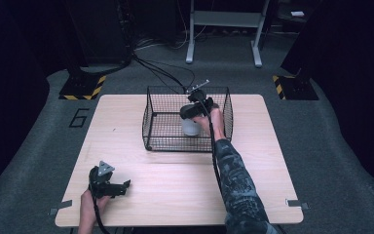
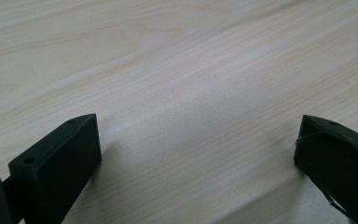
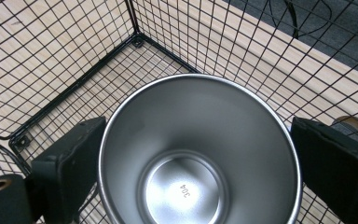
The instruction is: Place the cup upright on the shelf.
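The right gripper (image 1: 195,108) is reaching into the wire basket (image 1: 151,122) at the table's (image 1: 175,180) far edge, jaws straddling an upright steel cup (image 3: 200,154), apparently about to grasp or release. The left gripper (image 1: 121,186), jaws apart and empty, is resting near the table's near-left corner.

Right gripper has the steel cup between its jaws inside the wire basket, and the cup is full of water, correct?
Not quite. The right gripper does have the steel cup between its jaws inside the wire basket, but the cup is empty: the right gripper view looks straight down to its bare bottom, stamped 304.
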`<state>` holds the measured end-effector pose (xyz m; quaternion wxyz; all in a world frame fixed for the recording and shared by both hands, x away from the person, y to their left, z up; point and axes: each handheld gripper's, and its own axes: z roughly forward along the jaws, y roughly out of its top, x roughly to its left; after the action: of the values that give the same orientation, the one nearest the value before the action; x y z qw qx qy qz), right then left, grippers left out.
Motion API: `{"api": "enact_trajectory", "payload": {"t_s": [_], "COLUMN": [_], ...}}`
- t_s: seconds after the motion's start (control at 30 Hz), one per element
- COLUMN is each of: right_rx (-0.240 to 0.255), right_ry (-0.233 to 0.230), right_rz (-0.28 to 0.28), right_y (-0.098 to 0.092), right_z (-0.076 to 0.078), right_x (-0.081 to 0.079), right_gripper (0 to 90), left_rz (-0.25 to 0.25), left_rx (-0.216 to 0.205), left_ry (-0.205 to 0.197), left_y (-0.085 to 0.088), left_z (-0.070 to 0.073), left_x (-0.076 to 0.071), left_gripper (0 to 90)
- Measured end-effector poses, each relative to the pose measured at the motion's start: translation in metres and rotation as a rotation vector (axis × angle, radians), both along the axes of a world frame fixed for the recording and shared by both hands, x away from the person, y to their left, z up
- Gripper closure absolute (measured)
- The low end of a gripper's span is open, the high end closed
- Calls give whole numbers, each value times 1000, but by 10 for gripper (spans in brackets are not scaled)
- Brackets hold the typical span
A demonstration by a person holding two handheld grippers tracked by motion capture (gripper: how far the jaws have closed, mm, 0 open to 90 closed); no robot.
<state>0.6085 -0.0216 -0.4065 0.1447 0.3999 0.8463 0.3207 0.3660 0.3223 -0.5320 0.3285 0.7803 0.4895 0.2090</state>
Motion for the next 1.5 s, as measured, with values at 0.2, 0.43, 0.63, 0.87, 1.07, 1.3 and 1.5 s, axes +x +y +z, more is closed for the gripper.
{"api": "enact_trajectory", "payload": {"t_s": [0.2, 0.43, 0.63, 0.87, 1.07, 1.3, 1.5], "right_rx": [0, 2, -6, -7, -31, -45, -43], "right_ry": [-3, -6, 3, 2, -1, -1, 19], "right_rz": [-5, -4, -4, 5, 12, 14, 19], "right_y": [3, 4, 4, 3, 2, 5, 4], "right_z": [-4, -7, -10, -12, -13, -13, -12], "right_x": [2, 3, 2, 1, -4, -7, -6], "right_gripper": [60, 59, 59, 58, 57, 56, 8], "left_rz": [3, 1, -3, -2, -2, -2, -2], "left_rx": [-2, -1, 4, 5, 6, 6, 6], "left_ry": [0, 0, -1, -2, -2, -1, -2], "left_y": [0, 0, 0, 0, 0, 0, 0], "left_z": [0, 0, 0, 0, 0, 0, 0], "left_x": [0, 0, 0, 0, 0, 0, 0], "left_gripper": [5, 5, 5, 5, 5, 5, 5]}}
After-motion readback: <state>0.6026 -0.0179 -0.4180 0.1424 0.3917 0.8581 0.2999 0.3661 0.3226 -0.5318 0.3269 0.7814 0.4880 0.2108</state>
